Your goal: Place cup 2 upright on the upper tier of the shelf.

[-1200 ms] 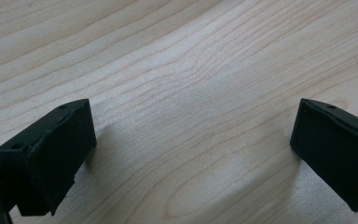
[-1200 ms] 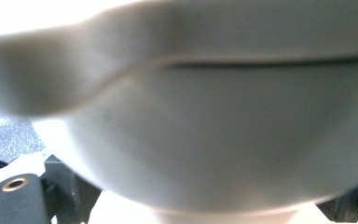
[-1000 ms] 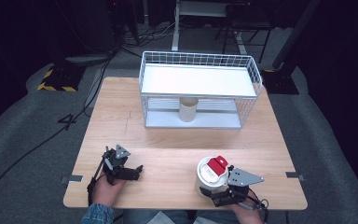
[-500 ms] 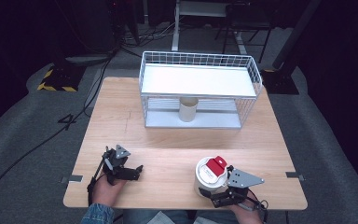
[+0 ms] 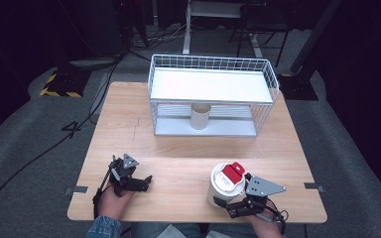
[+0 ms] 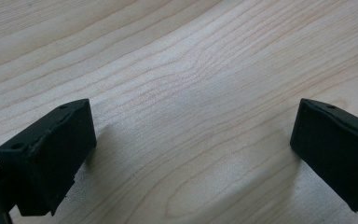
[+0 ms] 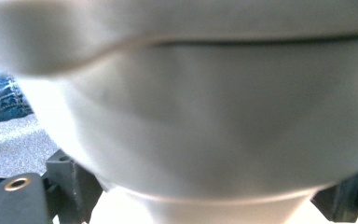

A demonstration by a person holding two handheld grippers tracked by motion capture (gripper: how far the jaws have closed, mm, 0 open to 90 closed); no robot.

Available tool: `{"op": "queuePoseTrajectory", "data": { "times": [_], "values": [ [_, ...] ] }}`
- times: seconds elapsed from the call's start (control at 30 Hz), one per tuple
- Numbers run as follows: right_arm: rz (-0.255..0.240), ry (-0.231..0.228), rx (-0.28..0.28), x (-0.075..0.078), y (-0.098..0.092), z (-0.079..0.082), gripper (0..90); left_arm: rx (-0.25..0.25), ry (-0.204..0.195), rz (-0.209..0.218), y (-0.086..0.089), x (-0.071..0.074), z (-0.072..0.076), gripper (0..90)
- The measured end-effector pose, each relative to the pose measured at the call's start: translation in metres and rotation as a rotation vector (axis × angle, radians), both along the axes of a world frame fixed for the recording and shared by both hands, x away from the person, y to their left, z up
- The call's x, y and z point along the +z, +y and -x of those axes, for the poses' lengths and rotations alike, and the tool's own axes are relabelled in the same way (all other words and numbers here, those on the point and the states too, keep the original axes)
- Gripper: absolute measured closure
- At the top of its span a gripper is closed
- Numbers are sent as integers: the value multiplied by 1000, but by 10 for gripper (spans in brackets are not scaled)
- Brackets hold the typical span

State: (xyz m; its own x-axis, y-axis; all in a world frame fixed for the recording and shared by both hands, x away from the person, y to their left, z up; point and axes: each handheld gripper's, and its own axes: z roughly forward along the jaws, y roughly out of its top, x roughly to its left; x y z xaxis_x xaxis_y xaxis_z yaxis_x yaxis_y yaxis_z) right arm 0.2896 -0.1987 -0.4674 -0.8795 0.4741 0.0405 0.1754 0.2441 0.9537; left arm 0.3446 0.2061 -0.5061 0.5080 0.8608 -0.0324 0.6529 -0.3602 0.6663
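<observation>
A white cup (image 5: 222, 184) with a red-and-white lid stands at the table's front right. My right gripper (image 5: 226, 202) is shut on its lower body from the near side. In the right gripper view the cup's blurred white wall (image 7: 205, 126) looms very close, and the jaws sit low at either side of it. My left gripper (image 5: 140, 182) rests at the front left, held by a hand. Its jaws stand wide apart over bare wood (image 6: 193, 154) with nothing between them.
A white wire rack (image 5: 213, 94) with a flat white shelf stands at the back middle of the wooden table (image 5: 178, 148). A second pale cup (image 5: 200, 115) stands upright under that shelf. Dark floor with cables surrounds the table.
The right gripper and the lidded cup have shifted slightly to the left and nearer the front edge. The left gripper has stayed put.
</observation>
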Motion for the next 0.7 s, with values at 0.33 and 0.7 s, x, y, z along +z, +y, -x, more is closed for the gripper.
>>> {"op": "queuePoseTrajectory", "data": {
  "times": [0.33,0.7],
  "values": [
    [-6,-14,4,19,4,-5,132,-2,0,0,0,0,0,6],
    [-6,-18,7,38,8,-14,133,-2,1,-1,0,0,0,6]
  ]
}}
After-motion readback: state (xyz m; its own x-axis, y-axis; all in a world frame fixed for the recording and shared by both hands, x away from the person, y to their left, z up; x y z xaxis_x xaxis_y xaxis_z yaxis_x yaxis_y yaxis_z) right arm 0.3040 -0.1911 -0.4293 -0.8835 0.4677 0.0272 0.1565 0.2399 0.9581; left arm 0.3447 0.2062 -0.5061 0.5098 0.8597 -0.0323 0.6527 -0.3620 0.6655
